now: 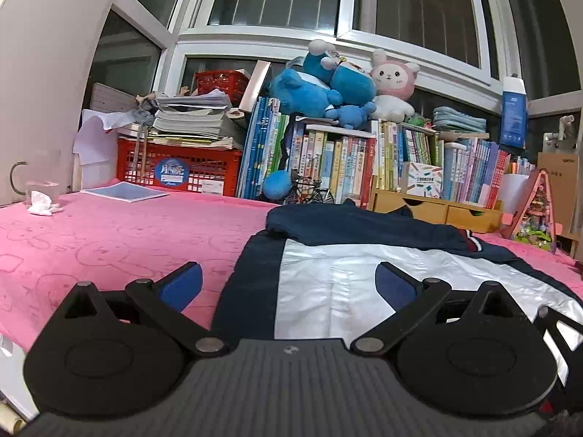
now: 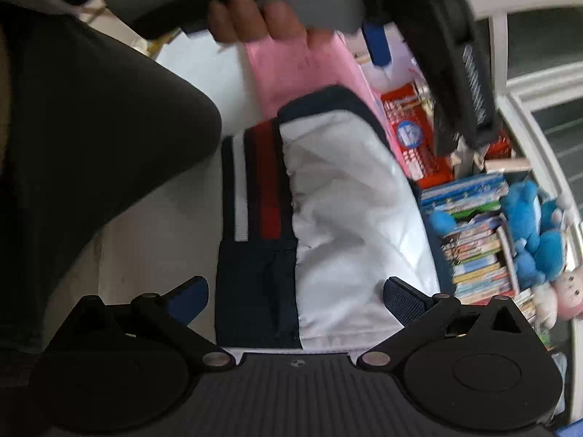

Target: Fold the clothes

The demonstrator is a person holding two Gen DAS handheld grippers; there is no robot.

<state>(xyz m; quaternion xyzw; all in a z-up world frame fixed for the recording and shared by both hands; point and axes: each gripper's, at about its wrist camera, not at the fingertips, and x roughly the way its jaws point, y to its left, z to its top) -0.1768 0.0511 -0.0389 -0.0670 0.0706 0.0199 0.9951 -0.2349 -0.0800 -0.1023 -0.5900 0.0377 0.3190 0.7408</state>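
Black linkages (image 1: 175, 313), blue-padded jaws.

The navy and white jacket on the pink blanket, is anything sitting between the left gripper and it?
Nothing visible. The left gripper is open right over the jacket, with only the jacket's white panel and navy edge between its fingers.

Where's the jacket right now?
The jacket lies flat on the pink bedspread, centre-right in the left wrist view, in front of the bookshelf; in the right wrist view it fills the centre.
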